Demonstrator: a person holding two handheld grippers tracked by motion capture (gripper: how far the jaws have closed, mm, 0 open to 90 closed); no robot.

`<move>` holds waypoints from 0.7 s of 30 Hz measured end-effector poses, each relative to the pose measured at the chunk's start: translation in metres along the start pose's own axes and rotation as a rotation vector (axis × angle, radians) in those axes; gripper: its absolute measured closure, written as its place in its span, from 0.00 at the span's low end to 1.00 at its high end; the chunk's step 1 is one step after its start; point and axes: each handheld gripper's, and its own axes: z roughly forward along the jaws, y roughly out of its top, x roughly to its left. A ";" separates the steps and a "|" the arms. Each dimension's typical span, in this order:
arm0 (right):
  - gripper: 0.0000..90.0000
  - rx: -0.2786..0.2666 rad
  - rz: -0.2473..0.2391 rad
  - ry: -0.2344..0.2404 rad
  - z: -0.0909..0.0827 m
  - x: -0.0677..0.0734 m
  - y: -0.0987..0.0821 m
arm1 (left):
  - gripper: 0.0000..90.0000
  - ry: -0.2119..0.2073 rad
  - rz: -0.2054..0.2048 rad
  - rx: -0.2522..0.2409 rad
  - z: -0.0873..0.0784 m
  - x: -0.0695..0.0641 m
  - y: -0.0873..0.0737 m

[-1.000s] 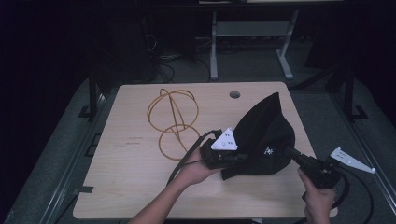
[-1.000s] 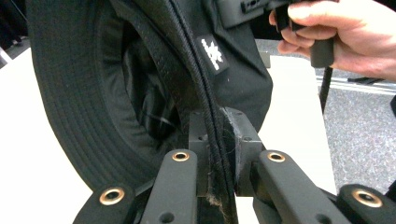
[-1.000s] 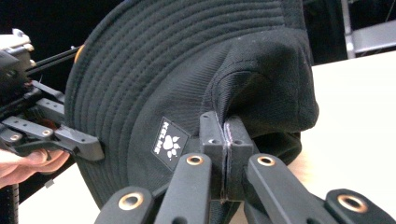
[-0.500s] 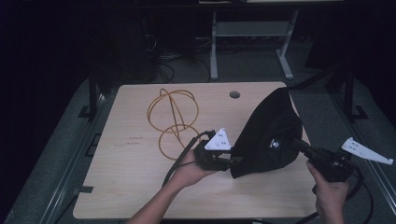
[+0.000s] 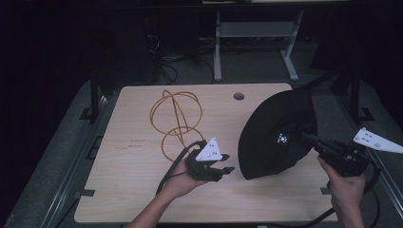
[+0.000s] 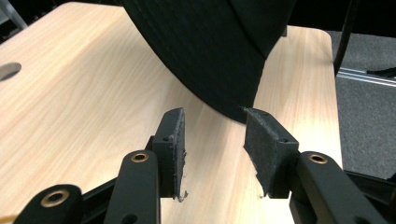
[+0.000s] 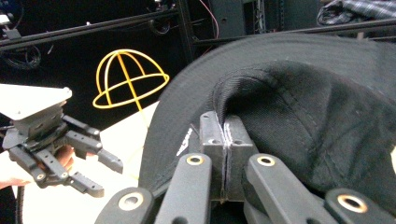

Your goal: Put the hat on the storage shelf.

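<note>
Both jaws of the left gripper [image 6: 215,140] stood apart with nothing between them, just short of the lower edge of the black cap [image 5: 278,135], while the jaws of the right gripper [image 7: 225,135] were pressed together on a fold of the cap's fabric. That cap hung over the right part of the wooden table [image 5: 133,161], and it seemed to be lifted off the surface, though the dim high view leaves this uncertain. An orange wire dome frame [image 5: 176,121] stood behind the left gripper, apart from the cap.

black cap [image 5: 278,137], tilted, at table's right, beside yellow wire dome [image 5: 176,116]
</note>
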 end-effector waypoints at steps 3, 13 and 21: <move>0.99 0.008 -0.008 0.003 0.000 0.000 0.003 | 0.62 0.003 0.001 0.002 -0.004 -0.002 -0.007; 0.99 0.030 -0.029 0.031 0.009 0.005 0.017 | 0.60 0.011 0.002 0.019 -0.015 -0.009 -0.035; 0.99 0.030 -0.043 0.068 0.020 0.010 0.027 | 0.59 0.016 -0.023 0.015 -0.022 -0.009 -0.051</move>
